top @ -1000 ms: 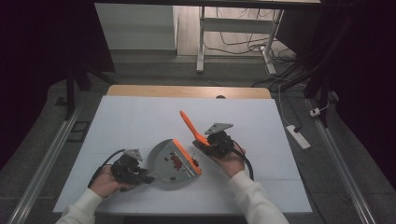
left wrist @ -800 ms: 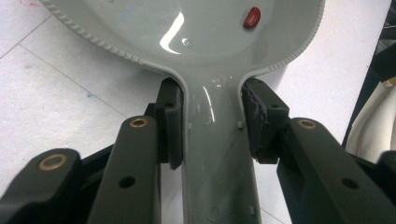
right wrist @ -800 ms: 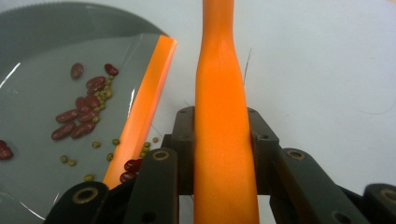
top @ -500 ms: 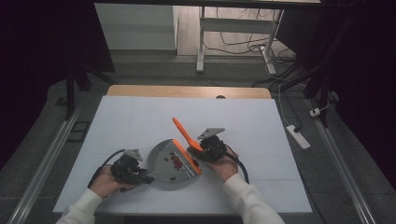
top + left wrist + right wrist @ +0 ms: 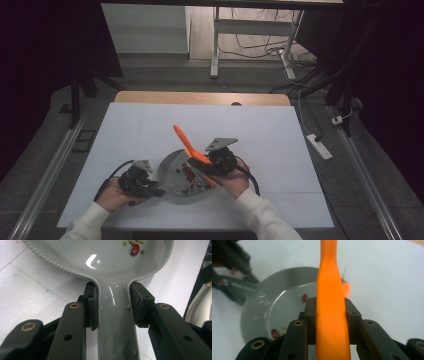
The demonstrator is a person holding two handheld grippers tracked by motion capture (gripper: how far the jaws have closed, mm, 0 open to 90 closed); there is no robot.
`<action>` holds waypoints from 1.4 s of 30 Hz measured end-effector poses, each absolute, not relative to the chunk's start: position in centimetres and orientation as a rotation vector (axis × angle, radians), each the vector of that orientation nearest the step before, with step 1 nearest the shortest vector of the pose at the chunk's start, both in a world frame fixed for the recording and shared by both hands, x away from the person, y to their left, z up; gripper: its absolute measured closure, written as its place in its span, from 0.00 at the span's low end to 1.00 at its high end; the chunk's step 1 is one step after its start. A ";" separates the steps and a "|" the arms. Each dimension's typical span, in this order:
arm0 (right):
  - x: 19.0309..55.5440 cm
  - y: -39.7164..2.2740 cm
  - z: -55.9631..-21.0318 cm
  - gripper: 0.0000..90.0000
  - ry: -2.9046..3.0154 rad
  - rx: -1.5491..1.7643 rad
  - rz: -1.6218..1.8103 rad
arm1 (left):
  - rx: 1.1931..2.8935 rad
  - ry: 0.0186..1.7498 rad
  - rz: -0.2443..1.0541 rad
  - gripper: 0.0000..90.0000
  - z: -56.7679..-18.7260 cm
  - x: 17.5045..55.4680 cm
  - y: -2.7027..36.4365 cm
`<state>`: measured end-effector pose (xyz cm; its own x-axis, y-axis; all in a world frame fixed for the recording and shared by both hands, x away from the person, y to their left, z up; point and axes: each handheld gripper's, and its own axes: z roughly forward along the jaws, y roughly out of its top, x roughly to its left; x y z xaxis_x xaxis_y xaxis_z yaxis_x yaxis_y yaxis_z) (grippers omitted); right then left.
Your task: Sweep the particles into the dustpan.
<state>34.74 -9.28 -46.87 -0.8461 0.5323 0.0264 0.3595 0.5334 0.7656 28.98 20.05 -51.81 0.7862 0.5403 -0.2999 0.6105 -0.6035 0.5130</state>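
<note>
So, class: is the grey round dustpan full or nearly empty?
Nearly empty. The grey round dustpan holds just a scatter of red beans and small yellowish bits; most of its glossy floor is bare.

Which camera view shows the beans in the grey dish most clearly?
The high view: the beans lie spread across the grey dish, all visible from above. The left gripper view gives a sharp close-up of one red bean with small yellow ones only. In the right gripper view, two red beans appear blurred.

White table sheet [image 5: 150, 130]; power strip [image 5: 318, 146] on the floor.
</note>
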 end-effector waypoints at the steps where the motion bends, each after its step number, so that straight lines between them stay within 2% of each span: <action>1: 34.9 -9.8 -46.7 0.77 2.544 0.778 1.203 | 2.360 0.852 -0.152 0.69 -51.8 29.0 20.1; 11: 35.3 -14.2 -46.8 0.77 2.473 0.902 1.133 | 2.358 0.849 -0.146 0.69 -51.7 28.5 20.4; 17: 35.1 -15.0 -47.9 0.77 2.488 0.936 1.073 | 2.368 0.826 -0.149 0.69 -51.5 28.1 20.4; 35: 33.3 -11.8 -49.4 0.77 2.545 0.896 1.089 | 2.380 0.816 -0.147 0.69 -51.5 28.0 20.1; 42: 32.6 -10.7 -48.9 0.77 2.597 0.902 1.264 | 2.379 0.815 -0.149 0.69 -51.6 28.0 20.1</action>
